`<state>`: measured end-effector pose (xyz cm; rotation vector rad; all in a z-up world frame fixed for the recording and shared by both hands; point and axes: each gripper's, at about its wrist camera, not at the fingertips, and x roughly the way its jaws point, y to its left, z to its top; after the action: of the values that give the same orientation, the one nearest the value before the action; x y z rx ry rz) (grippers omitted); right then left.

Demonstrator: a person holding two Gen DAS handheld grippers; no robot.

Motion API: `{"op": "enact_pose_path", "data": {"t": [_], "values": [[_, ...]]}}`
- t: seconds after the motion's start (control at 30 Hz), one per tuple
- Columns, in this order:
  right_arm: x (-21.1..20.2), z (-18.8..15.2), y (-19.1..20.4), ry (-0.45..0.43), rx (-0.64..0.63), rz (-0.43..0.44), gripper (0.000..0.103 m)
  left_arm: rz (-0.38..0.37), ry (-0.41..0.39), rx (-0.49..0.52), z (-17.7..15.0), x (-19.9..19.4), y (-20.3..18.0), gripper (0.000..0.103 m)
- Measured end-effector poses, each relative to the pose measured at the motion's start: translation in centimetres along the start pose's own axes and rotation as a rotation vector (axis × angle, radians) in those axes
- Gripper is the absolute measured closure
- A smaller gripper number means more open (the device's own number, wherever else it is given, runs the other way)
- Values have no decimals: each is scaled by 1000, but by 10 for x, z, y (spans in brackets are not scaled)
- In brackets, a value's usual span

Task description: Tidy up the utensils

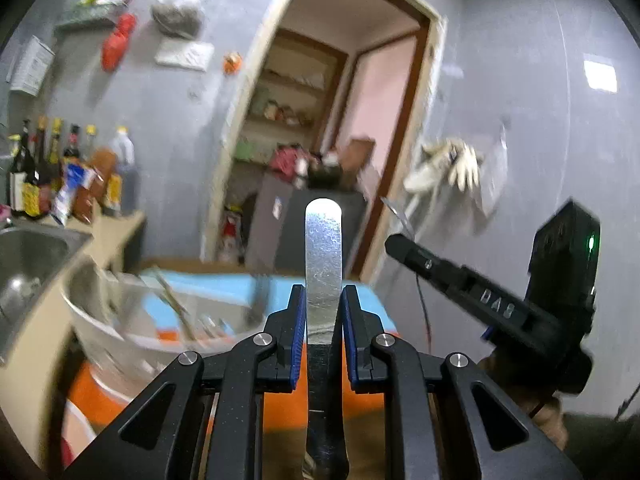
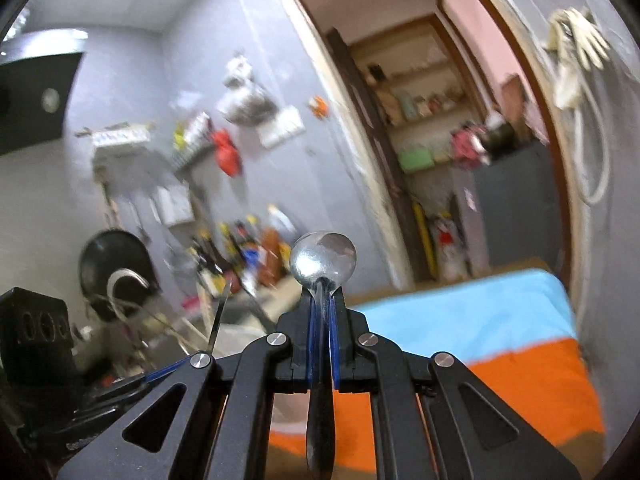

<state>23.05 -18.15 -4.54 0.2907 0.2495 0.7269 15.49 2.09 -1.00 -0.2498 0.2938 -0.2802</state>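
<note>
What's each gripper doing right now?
Left gripper: closed on a flat metal utensil handle.
Right gripper: closed on a spoon.

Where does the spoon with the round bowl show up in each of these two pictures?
Left wrist view: the spoon is not clearly in it; the right gripper enters at the right edge, its tip blurred.
Right wrist view: spoon at centre, bowl upward, gripped between the fingers.
Shared landmark: the pale gloves hanging right of the doorway.
</note>
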Motion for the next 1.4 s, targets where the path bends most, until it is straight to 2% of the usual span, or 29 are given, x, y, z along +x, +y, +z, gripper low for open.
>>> {"op": "enact_pose_path", "data": {"t": [0.07,0.23,0.37,0.5,0.67,0.93,1.2,1.4], "values": [[13,9,18,-45,-5,49,98,14,-44,-35,19,-9,17,89],[52,24,53,-164,31,180,98,103,-183,-98,57,-20,75,89],[80,21,61,-199,69,246,98,117,-274,-178,60,-21,129,89],[98,8,59,-211,60,252,98,130,-329,-219,51,-16,161,89],[105,-11,61,-241,-24,208,98,135,-381,-205,37,-11,170,89],[111,-35,68,-273,-136,164,98,228,-417,-79,16,-6,165,89],[114,-50,69,-284,-181,144,98,236,-384,-60,3,3,169,89],[109,-49,70,-241,-213,172,97,235,-350,-62,-2,5,168,89]]}}
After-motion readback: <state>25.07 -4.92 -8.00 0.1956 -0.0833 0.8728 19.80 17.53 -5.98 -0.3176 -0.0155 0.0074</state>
